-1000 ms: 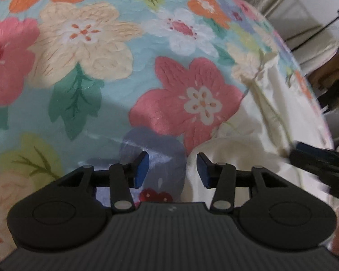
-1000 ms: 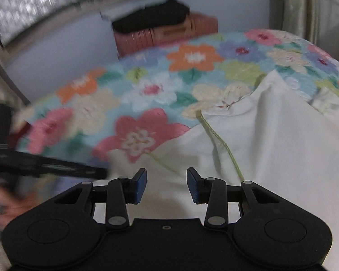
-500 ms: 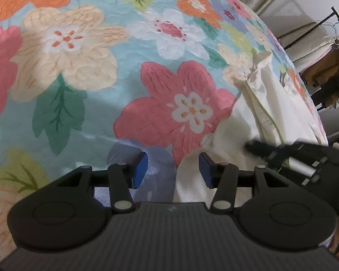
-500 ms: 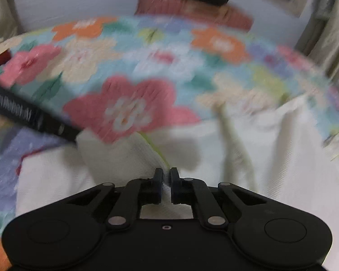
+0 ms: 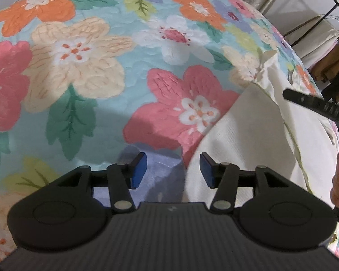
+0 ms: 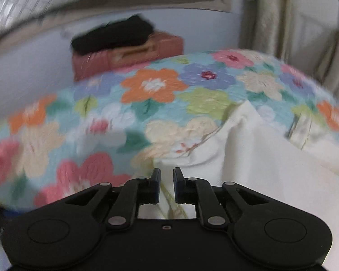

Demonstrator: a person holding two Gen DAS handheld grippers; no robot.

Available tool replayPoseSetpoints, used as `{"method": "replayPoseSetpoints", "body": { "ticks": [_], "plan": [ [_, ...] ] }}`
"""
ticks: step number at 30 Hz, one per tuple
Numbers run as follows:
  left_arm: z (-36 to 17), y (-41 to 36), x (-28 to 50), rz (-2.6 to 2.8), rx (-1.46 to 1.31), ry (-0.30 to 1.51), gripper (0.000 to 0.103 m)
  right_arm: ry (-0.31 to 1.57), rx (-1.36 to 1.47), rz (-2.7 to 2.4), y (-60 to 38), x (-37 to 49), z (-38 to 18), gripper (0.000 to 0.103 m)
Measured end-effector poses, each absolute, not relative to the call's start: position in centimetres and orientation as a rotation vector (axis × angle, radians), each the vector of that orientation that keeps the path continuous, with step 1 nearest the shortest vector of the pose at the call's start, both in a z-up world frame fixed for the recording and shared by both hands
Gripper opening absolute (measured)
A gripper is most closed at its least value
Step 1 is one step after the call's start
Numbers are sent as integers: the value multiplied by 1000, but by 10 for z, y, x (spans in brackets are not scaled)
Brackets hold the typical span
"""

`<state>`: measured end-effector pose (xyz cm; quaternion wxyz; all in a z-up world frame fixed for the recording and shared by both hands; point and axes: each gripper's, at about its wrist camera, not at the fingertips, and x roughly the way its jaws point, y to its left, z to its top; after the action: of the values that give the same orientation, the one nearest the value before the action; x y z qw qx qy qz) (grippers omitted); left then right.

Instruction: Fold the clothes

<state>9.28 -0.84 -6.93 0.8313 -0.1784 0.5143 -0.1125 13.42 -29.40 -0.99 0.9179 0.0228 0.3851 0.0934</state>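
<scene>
- Garment count: one cream garment (image 5: pixel 248 140) is lying on the floral bedspread (image 5: pixel 83 72), spreading toward its right side in the left wrist view.
- The cloth is looking off-white and finely ribbed, with a thin green-stitched seam (image 5: pixel 298 149) running along it and a rumpled corner (image 6: pixel 241 117) lifting off the bed.
- Two grippers are showing. The left gripper (image 5: pixel 173 169) is hanging with fingers spread, nothing between them, straddling the garment's left edge.
- The right gripper (image 6: pixel 166 186) is pinching a fold of the garment; its fingers have just been easing slightly apart.
- One folded dark cloth (image 6: pixel 115 36) is sitting on a reddish stack (image 6: pixel 133 56) beyond the bed.
</scene>
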Motion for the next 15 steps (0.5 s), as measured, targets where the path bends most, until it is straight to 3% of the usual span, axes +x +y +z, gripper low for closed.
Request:
{"method": "replayPoseSetpoints", "body": {
  "ticks": [4, 7, 8, 10, 11, 13, 15],
  "plan": [
    [-68, -15, 92, -227, -339, 1089, 52, 834, 259, 189, -327, 137, -20, 18],
    [-65, -18, 92, -243, -335, 1080, 54, 893, 133, 203, -316, 134, -32, 18],
    [-64, -18, 92, -258, -325, 1077, 54, 926, 88, 214, -310, 134, -40, 26],
    [-64, -17, 93, -271, -303, 1072, 54, 943, -9, 205, -298, 133, -52, 27],
    [-65, -14, 94, -249, -298, 1075, 54, 939, -61, 198, -291, 132, -58, 24],
    [-65, -8, 95, -215, -309, 1078, 54, 884, -146, 150, -283, 125, -59, 5],
    [-65, -4, 94, -217, -328, 1077, 54, 769, -124, 75, -285, 113, -47, 5]
  ]
}}
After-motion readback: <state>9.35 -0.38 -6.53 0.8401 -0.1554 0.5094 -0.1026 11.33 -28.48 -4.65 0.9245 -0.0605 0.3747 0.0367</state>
